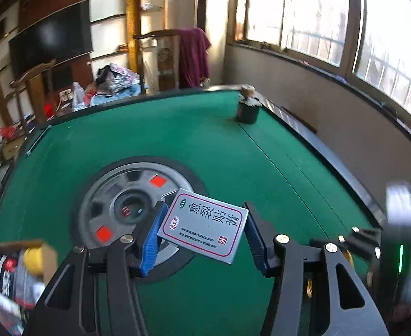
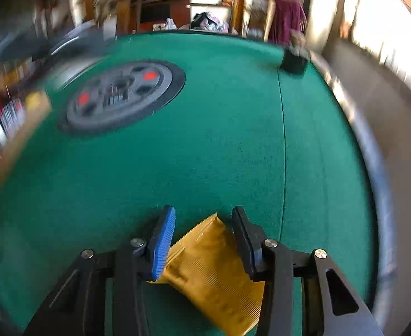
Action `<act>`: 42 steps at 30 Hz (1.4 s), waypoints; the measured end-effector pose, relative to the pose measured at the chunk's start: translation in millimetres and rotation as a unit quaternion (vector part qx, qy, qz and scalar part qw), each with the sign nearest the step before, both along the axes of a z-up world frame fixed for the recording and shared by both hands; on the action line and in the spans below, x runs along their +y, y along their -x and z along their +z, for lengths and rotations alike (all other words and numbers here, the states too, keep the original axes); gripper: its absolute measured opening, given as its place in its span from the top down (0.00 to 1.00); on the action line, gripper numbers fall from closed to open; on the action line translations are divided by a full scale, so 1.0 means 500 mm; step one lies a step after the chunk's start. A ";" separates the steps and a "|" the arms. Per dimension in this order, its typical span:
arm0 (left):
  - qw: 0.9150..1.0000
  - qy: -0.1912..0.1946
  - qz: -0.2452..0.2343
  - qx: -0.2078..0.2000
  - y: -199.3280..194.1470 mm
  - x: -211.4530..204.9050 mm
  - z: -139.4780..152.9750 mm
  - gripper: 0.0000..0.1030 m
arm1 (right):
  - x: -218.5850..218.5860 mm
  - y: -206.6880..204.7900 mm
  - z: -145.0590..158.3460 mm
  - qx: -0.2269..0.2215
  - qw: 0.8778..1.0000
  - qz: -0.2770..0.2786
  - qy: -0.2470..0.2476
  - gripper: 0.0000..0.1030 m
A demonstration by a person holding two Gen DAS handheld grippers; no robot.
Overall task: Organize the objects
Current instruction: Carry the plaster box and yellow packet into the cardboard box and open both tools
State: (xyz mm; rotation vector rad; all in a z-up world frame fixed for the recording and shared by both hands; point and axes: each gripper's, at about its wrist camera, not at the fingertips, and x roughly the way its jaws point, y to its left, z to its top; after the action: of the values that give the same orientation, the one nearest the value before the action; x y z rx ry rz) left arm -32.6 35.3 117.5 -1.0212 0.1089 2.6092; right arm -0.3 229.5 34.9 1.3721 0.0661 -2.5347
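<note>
Daylight poured through overexposed windows (image 1: 331,22) on the right; the green tabletop (image 1: 205,140) was evenly lit. Fisheye bending curved all edges; the right-wrist view smeared at its left.

Silver med box (image 1: 204,225) tilted, lifted; yellow sachet (image 2: 213,268) on felt.

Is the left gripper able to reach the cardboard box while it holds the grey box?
Probably yes: the cardboard box sits just left of the left gripper, nothing between, though the grey box fills its grip.
</note>
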 end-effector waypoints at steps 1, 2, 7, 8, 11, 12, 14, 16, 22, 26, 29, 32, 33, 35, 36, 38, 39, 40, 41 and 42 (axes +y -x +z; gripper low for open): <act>1.000 -0.008 0.006 0.004 -0.018 -0.016 0.009 0.48 | 0.035 0.012 0.001 -0.018 0.998 -0.015 0.054 0.52; 1.000 -0.017 0.011 0.008 -0.037 -0.034 0.019 0.48 | 0.078 0.020 0.000 -0.035 0.992 -0.034 0.116 0.51; 0.998 -0.055 0.024 0.022 -0.122 -0.102 0.043 0.48 | 0.147 0.026 -0.004 -0.041 0.979 -0.068 0.186 0.37; 0.998 -0.058 0.027 0.024 -0.137 -0.110 0.045 0.48 | 0.137 0.025 -0.002 -0.036 0.982 -0.055 0.180 0.29; 0.997 -0.070 0.031 0.030 -0.188 -0.148 0.054 0.48 | 0.092 -0.001 0.001 -0.031 0.989 -0.011 0.142 0.18; 0.996 -0.076 0.032 0.033 -0.205 -0.162 0.057 0.48 | 0.077 -0.008 0.000 -0.032 0.992 0.000 0.126 0.17; 0.995 -0.082 0.032 0.035 -0.229 -0.187 0.059 0.48 | 0.038 -0.023 -0.005 -0.032 0.997 0.029 0.064 0.17; 0.994 -0.091 0.037 0.037 -0.251 -0.215 0.058 0.48 | 0.002 -0.039 -0.013 -0.022 0.999 0.045 -0.014 0.17; 0.992 -0.095 0.060 0.061 -0.304 -0.269 0.050 0.48 | -0.029 -0.075 -0.003 -0.017 0.998 0.025 -0.060 0.53; 0.990 -0.102 0.079 0.063 -0.329 -0.322 0.043 0.48 | -0.035 -0.097 0.006 -0.016 1.000 0.007 -0.023 0.53; 0.987 -0.109 0.101 0.063 -0.351 -0.376 0.036 0.48 | -0.042 -0.107 0.020 -0.008 1.000 -0.004 0.007 0.53; 0.983 -0.112 0.127 0.068 -0.375 -0.430 0.034 0.48 | -0.063 -0.121 0.047 0.004 0.999 -0.004 0.043 0.53; 0.982 -0.112 0.134 0.070 -0.383 -0.446 0.035 0.48 | -0.072 -0.123 0.058 0.008 0.999 0.001 0.053 0.53; 0.979 -0.110 0.156 0.075 -0.405 -0.486 0.034 0.48 | -0.098 -0.129 0.084 0.014 0.997 0.013 0.074 0.53; 0.977 -0.109 0.164 0.077 -0.412 -0.502 0.034 0.48 | -0.117 -0.133 0.097 0.018 0.996 0.023 0.083 0.53; 0.975 -0.103 0.181 0.079 -0.429 -0.532 0.033 0.48 | -0.163 -0.137 0.121 0.021 0.994 0.048 0.097 0.53; 0.973 -0.099 0.192 0.079 -0.437 -0.548 0.030 0.48 | -0.187 -0.140 0.130 0.022 0.993 0.060 0.102 0.53; 0.972 -0.097 0.198 0.077 -0.442 -0.560 0.027 0.48 | -0.208 -0.143 0.136 0.022 0.992 0.072 0.105 0.53; 0.972 -0.093 0.204 0.075 -0.445 -0.570 0.024 0.48 | -0.237 -0.146 0.142 0.020 0.990 0.087 0.111 0.53; 0.971 -0.087 0.212 0.072 -0.449 -0.583 0.018 0.48 | -0.272 -0.150 0.147 0.017 0.987 0.105 0.118 0.53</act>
State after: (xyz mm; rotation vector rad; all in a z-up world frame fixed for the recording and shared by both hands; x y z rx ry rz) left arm 191.8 -256.1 126.6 -0.8694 -0.3358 3.0056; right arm 74.6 93.6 108.4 1.1648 -0.0774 -2.3071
